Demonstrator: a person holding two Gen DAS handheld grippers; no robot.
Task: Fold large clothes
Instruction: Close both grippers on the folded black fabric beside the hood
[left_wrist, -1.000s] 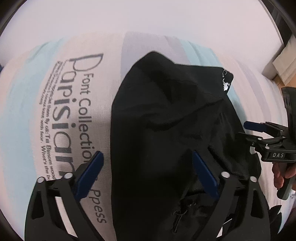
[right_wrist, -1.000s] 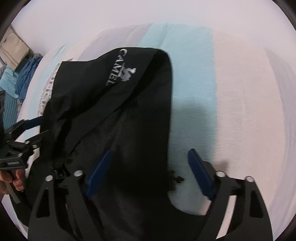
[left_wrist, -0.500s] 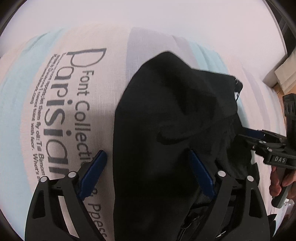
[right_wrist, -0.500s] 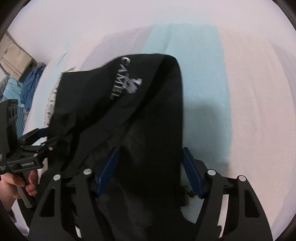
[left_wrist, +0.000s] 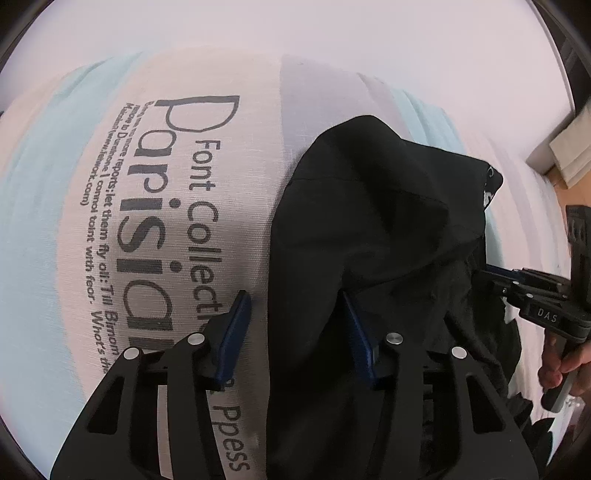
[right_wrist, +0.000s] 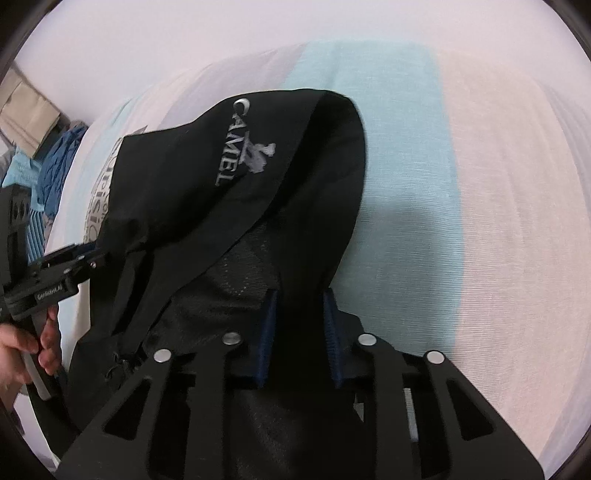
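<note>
A black jacket (left_wrist: 369, 240) with a grey CAMEL logo (right_wrist: 243, 144) lies bunched on the bed. My left gripper (left_wrist: 295, 325) straddles its left edge and its jaws are closing. The right pad lies on the cloth, while the left fingertip (left_wrist: 240, 317) still stands clear over the printed sheet. My right gripper (right_wrist: 300, 321) has its closing jaws pinched on a fold of the jacket's right edge, beside the mesh lining (right_wrist: 243, 273). Each gripper also shows at the side of the other view: the right gripper (left_wrist: 495, 277) and the left gripper (right_wrist: 88, 254).
The bed sheet (left_wrist: 147, 221) is striped pale blue, white and grey, with large printed lettering. Blue clothes (right_wrist: 55, 166) and a beige bundle (right_wrist: 26, 110) lie off the bed's far left. A hand (left_wrist: 561, 369) holds the right gripper's handle.
Both grippers' jaws have narrowed, the right one onto the jacket fold. The left gripper has moved in over the jacket's left edge. The jacket's top has bunched up.
</note>
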